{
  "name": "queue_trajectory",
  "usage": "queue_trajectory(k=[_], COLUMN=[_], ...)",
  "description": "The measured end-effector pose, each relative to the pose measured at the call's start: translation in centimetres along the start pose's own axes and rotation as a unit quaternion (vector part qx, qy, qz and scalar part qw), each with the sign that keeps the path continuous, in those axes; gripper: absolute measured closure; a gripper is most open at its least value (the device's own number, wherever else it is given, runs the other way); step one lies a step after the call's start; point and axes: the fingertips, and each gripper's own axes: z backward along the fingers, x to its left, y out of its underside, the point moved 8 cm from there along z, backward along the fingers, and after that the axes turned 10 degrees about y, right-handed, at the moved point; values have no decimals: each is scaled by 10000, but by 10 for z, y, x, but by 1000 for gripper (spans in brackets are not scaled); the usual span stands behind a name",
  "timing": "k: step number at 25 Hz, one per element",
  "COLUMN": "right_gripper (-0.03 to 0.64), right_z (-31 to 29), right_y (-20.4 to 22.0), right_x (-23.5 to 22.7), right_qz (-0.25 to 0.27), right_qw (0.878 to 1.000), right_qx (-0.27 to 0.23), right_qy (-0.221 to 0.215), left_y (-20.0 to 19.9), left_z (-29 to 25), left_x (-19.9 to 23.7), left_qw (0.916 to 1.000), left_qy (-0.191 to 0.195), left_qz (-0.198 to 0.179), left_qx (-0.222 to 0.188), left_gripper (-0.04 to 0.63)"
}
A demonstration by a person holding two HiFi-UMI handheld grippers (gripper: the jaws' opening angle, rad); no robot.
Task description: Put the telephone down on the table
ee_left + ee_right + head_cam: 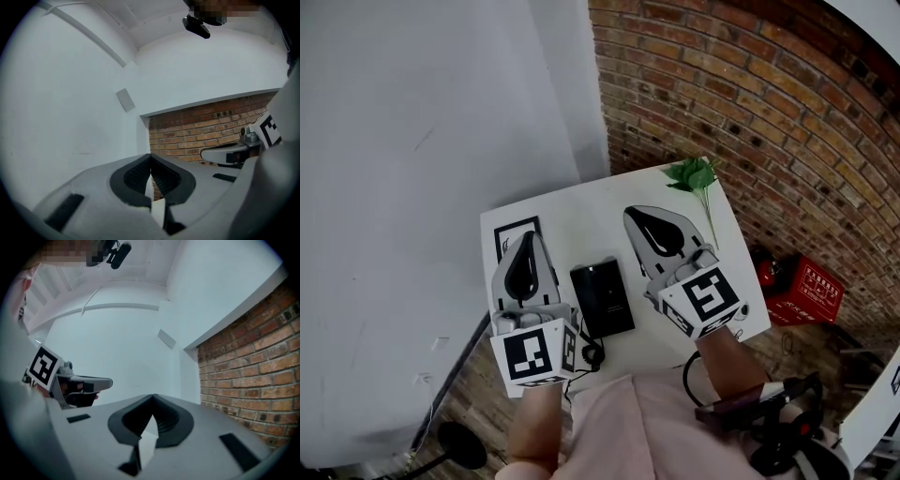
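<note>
Telephone: the black telephone [602,298] is lying flat on the white table [581,202], near its middle, with neither gripper touching it.
Cord: a dark cord [592,354] is curling away from the telephone's near end, towards the person.
Left gripper: the left gripper [528,238] is hovering just left of the telephone, pointing away from the person; its own view is showing the jaws [150,173] pressed together with nothing between them.
Right gripper: the right gripper [635,217] is hovering just right of the telephone, angled slightly towards it at the tip; its jaws [152,416] are also sitting closed on each other, empty.
Marker cubes: one marker cube [534,354] is riding at the near left of the telephone, the other marker cube [705,298] at its right.
Framed card: a black-bordered card [514,234] is lying beyond the telephone to the left, partly under the left gripper.
Green sprig: a leafy sprig [696,178] is resting at the table corner far right of the telephone.
Red box: a red box [802,289] is sitting on the floor, well right of the telephone.
Walls: a brick wall [750,112] is running behind and right of the telephone, a white wall [422,187] to its left.
</note>
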Motion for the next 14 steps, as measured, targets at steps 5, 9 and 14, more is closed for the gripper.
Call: queue_trajectory(k=[5, 9, 14], right_gripper=[612, 612, 612], right_z=[-3, -3, -4], right_y=[-1, -1, -1], right_x=[3, 4, 6], right_qz=[25, 56, 87], right_qw=[10000, 10000, 9999], right_qx=[3, 10, 13], right_qy=[-41, -73, -96], left_y=[1, 1, 0], left_z=[2, 4, 5], left_x=[2, 0, -1], left_qw=[10000, 10000, 10000], left_qy=[-24, -39, -8], left_qz=[-17, -38, -59], left_qx=[8, 37, 63], left_gripper=[594, 594, 594])
